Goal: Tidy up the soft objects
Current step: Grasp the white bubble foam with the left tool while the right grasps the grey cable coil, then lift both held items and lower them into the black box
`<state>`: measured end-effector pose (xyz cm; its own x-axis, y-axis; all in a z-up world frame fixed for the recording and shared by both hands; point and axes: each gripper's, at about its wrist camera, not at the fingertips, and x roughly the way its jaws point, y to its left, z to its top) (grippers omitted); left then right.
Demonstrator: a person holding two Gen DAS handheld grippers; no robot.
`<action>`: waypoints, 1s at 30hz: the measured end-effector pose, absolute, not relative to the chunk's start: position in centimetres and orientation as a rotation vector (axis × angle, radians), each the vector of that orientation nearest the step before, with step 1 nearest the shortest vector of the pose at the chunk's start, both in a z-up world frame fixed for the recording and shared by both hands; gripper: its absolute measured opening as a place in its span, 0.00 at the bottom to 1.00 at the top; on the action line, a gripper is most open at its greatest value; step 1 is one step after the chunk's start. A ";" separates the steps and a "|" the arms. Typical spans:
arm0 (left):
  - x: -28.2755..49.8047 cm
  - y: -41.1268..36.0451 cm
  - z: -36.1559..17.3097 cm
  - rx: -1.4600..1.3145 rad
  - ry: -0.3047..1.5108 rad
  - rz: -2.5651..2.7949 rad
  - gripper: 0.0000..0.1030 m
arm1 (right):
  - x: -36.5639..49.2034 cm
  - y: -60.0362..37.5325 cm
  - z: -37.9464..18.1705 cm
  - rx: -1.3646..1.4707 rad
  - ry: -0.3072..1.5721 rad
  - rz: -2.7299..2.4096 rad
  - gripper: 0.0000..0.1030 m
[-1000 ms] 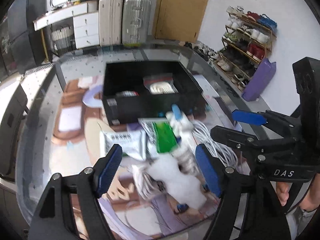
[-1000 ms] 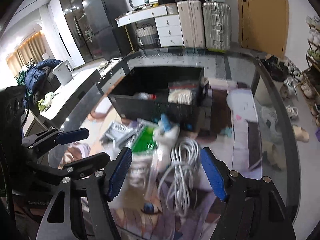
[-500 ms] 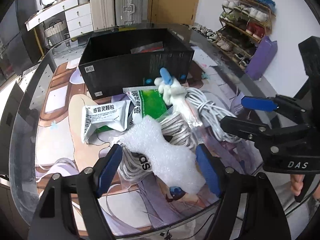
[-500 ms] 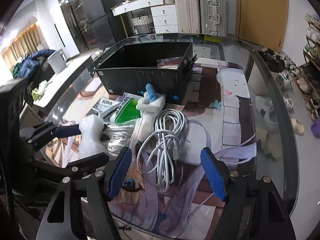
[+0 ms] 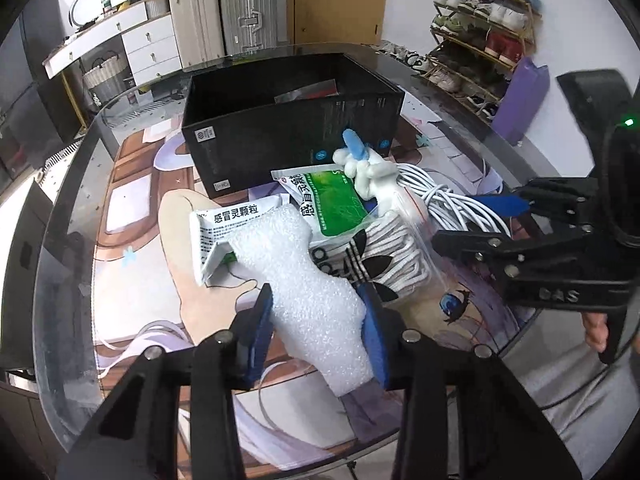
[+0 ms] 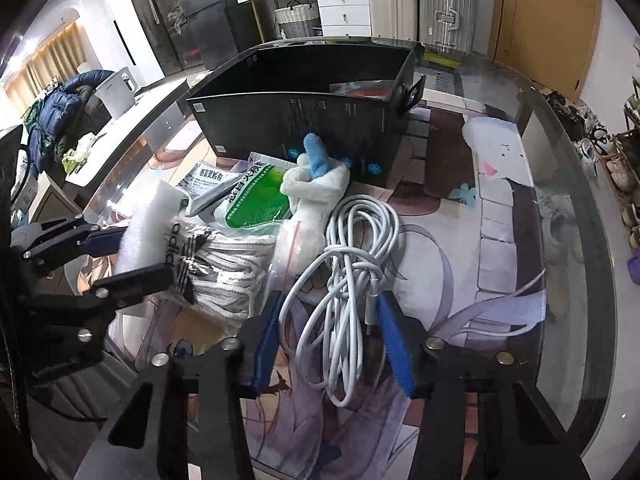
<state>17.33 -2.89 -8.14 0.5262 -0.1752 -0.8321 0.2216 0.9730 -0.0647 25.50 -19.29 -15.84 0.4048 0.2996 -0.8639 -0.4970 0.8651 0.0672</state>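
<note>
foam sheet (image 5: 316, 300) pinched (both pads) in left gripper (image 5: 318, 332).

We've got a round glass-topped desk (image 5: 72, 208) with an anime print underneath, two hard-shell suitcases (image 5: 224, 12) by a white drawer cabinet (image 5: 150, 46), a brown wooden door (image 6: 548, 20), a packed metal shoe rack (image 5: 480, 28), and warm-lit curtains (image 6: 36, 68) far left.

Behind the glass worktop (image 5: 72, 216), two suitcases (image 5: 224, 8) are standing upright beside a white drawer unit (image 5: 148, 44), with a wooden door (image 5: 340, 0) closing off the wall next to them. A shoe rack (image 5: 480, 28) is leaning full along the far wall, a purple bag (image 5: 520, 100) propped at its foot. Over by the curtains, a blue jacket (image 6: 68, 100) is lying heaped on a counter (image 6: 120, 128).
</note>
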 end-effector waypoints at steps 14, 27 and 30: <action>16.7 -2.0 -5.9 0.066 0.914 -0.257 0.38 | 23.4 -20.4 -13.0 -0.198 0.958 0.547 0.17; 16.2 -2.7 -4.6 0.091 0.862 -0.260 0.38 | 22.2 -19.7 -10.6 -0.178 0.875 0.585 0.17; 16.2 -2.5 -4.2 0.088 0.849 -0.259 0.38 | 21.7 -19.4 -9.9 -0.172 0.856 0.597 0.17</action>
